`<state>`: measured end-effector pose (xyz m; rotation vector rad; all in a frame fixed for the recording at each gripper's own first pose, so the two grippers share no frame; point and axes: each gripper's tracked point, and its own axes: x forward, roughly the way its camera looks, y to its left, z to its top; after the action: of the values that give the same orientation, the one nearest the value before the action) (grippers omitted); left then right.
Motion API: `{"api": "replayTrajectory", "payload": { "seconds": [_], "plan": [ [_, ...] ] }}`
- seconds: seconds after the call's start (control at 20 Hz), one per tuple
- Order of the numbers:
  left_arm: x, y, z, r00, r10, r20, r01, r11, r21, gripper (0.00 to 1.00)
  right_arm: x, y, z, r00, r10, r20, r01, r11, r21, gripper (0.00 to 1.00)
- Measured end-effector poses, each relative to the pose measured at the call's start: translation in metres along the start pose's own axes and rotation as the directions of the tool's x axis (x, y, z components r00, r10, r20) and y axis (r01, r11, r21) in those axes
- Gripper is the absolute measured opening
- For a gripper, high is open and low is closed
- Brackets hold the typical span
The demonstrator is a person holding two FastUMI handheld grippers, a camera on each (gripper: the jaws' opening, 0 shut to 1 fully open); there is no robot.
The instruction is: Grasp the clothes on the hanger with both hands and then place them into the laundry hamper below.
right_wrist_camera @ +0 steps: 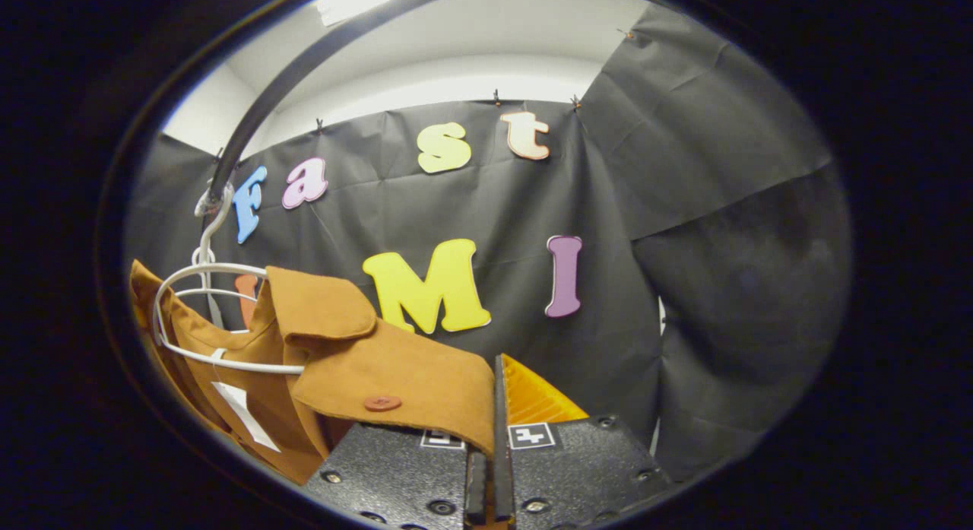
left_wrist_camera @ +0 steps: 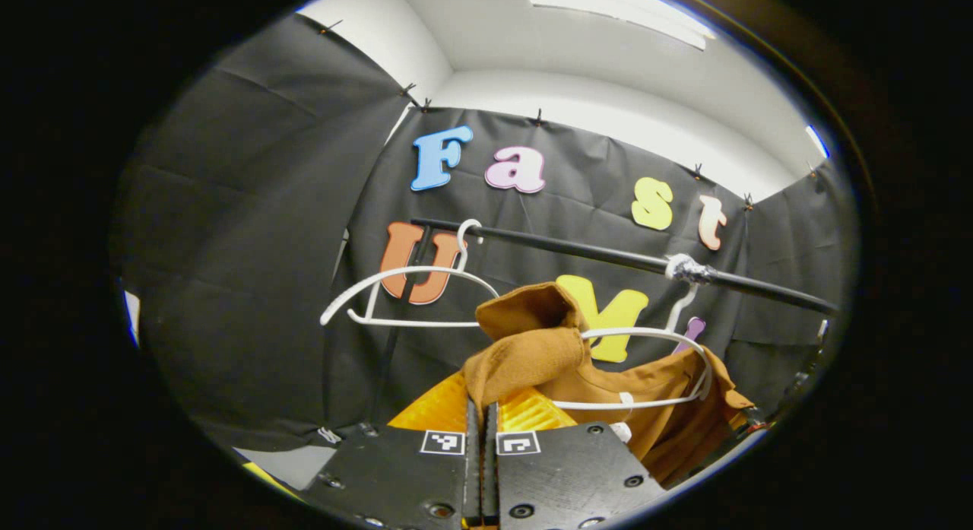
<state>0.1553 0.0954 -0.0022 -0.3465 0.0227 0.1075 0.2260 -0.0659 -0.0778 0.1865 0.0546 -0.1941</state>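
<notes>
A brown shirt (left_wrist_camera: 547,355) hangs on a white hanger (left_wrist_camera: 669,340) under the black rail (left_wrist_camera: 593,252). In the left gripper view my left gripper (left_wrist_camera: 481,416) is shut on a bunched fold of the shirt's shoulder, which rises just above the fingertips. In the right gripper view the same brown shirt (right_wrist_camera: 395,378) drapes over the left finger, collar and a button showing, and my right gripper (right_wrist_camera: 494,420) is shut on its edge. The white hanger (right_wrist_camera: 205,287) still sits inside the neck of the shirt.
A second, bare white hanger (left_wrist_camera: 410,294) hangs further left on the rail. The rail (right_wrist_camera: 304,66) arcs overhead in the right gripper view. Black cloth walls close in on all sides, with a white ceiling above.
</notes>
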Motion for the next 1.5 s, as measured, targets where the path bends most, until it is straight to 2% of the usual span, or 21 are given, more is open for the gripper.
{"api": "replayTrajectory", "payload": {
  "seconds": [0.1, 0.3, 0.45, 0.6, 0.85, 1.1, 1.2, 1.3, 1.5],
  "plan": [
    [0.006, 0.004, 0.007, 1.000, -0.009, 0.011, 0.009, 1.000, -0.012, 0.01, 0.009, -0.004, 0.000, 0.999, 0.032, -0.024, -0.030, 0.996, 0.088, 0.07],
    [0.013, 0.025, 0.016, 1.000, 0.018, 0.017, -0.016, 0.998, -0.067, 0.01, 0.028, -0.009, -0.011, 0.995, 0.075, -0.069, -0.060, 0.978, 0.200, 0.07],
    [0.015, 0.038, 0.020, 1.000, 0.026, 0.003, -0.025, 0.996, -0.090, 0.01, 0.044, -0.009, -0.010, 0.987, 0.137, -0.087, -0.104, 0.944, 0.313, 0.07],
    [0.014, 0.039, 0.020, 1.000, 0.003, -0.013, -0.005, 0.988, -0.152, 0.02, 0.055, -0.012, -0.010, 0.974, 0.203, -0.101, -0.141, 0.891, 0.432, 0.07],
    [0.026, 0.040, 0.009, 0.998, -0.029, -0.053, 0.018, 0.980, -0.198, 0.01, 0.078, -0.023, -0.022, 0.960, 0.228, -0.160, -0.118, 0.853, 0.508, 0.07],
    [0.029, 0.050, -0.009, 0.997, -0.015, -0.075, 0.000, 0.979, -0.204, 0.01, 0.080, -0.023, -0.050, 0.946, 0.238, -0.218, -0.112, 0.876, 0.470, 0.07],
    [0.027, 0.066, -0.024, 0.993, 0.010, -0.119, -0.034, 0.979, -0.200, 0.01, 0.077, -0.025, -0.062, 0.941, 0.237, -0.241, -0.113, 0.892, 0.438, 0.07],
    [0.024, 0.076, -0.040, 0.986, 0.035, -0.161, -0.065, 0.980, -0.187, 0.01, 0.071, -0.031, -0.074, 0.935, 0.224, -0.274, -0.102, 0.912, 0.398, 0.07],
    [0.014, 0.077, -0.061, 0.980, 0.039, -0.195, -0.070, 0.985, -0.157, 0.01, 0.058, -0.035, -0.101, 0.921, 0.203, -0.333, -0.082, 0.936, 0.344, 0.07]
  ]
}}
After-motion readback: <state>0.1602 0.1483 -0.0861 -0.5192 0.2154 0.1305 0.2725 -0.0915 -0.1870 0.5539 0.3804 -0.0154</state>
